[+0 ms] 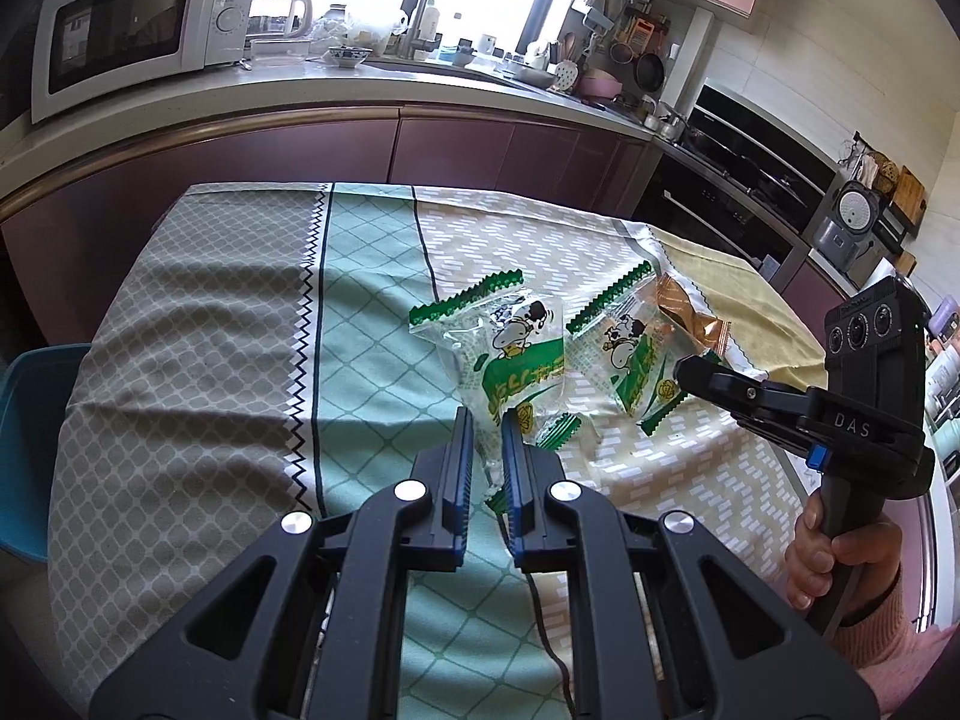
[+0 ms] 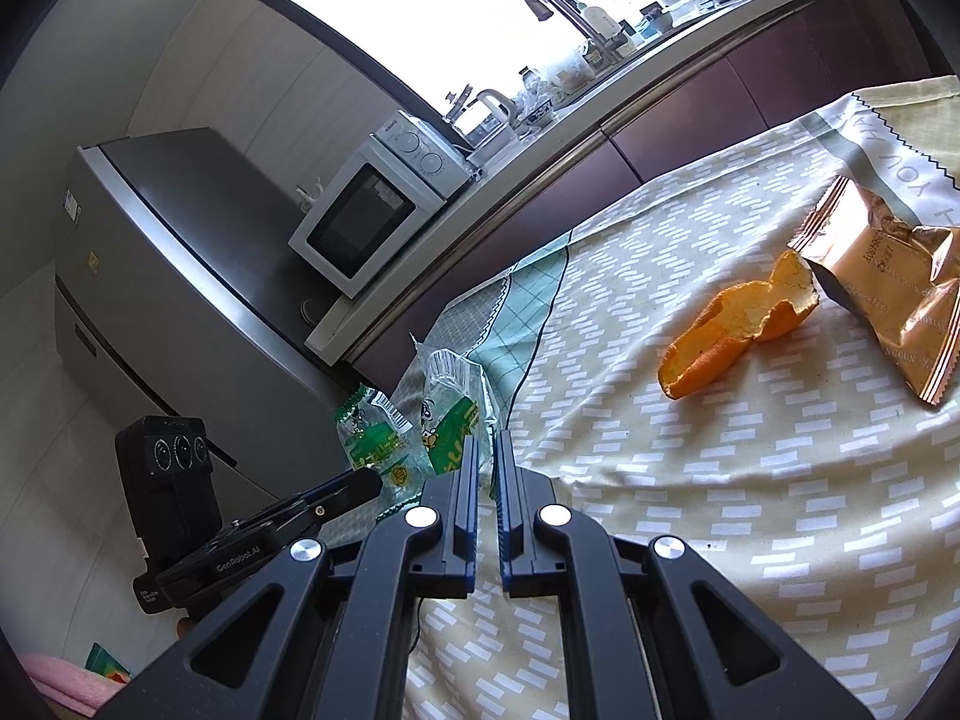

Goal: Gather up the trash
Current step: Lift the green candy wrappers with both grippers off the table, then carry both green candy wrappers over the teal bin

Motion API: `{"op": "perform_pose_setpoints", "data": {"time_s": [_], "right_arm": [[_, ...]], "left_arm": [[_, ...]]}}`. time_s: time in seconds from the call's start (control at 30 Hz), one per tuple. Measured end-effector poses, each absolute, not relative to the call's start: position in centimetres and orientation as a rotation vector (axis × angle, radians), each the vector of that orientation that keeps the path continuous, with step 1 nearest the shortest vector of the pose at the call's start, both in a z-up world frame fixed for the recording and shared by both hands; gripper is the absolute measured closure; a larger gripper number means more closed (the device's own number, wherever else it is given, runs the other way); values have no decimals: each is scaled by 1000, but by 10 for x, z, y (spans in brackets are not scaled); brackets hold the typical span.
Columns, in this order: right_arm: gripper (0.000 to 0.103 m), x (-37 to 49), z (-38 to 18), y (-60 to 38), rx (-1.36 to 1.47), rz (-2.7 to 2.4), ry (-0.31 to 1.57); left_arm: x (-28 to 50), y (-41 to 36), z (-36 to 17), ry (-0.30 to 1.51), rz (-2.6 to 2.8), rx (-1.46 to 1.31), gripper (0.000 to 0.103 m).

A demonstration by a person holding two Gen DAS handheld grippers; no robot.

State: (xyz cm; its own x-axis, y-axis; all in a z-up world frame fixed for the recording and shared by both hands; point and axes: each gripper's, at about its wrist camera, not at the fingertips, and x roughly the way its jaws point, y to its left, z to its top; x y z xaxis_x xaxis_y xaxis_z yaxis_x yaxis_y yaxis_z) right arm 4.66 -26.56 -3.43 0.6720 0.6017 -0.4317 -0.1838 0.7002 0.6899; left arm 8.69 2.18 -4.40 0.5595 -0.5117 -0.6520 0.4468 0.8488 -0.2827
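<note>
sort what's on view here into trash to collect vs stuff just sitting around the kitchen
Trash to collect:
- green wrapper held in the left tongs
- second green wrapper held in the right tongs
- orange peel
- gold wrapper

Just lying about:
- microwave
- kettle
- fridge
- rice cooker
- tablecloth

A white microwave [image 1: 129,24] sits on the long counter [image 1: 336,90], with a kettle [image 1: 282,15] just beside it. A big grey fridge [image 2: 180,276] stands near the microwave. The table has a patterned cloth [image 1: 228,312] on it.
</note>
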Motion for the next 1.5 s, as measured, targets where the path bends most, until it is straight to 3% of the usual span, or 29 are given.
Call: {"op": "perform_pose_setpoints", "data": {"time_s": [1.5], "right_arm": [[98, 87, -28, -184, 603, 642, 768]], "left_arm": [[87, 111, -38, 771, -407, -178, 93]]}}
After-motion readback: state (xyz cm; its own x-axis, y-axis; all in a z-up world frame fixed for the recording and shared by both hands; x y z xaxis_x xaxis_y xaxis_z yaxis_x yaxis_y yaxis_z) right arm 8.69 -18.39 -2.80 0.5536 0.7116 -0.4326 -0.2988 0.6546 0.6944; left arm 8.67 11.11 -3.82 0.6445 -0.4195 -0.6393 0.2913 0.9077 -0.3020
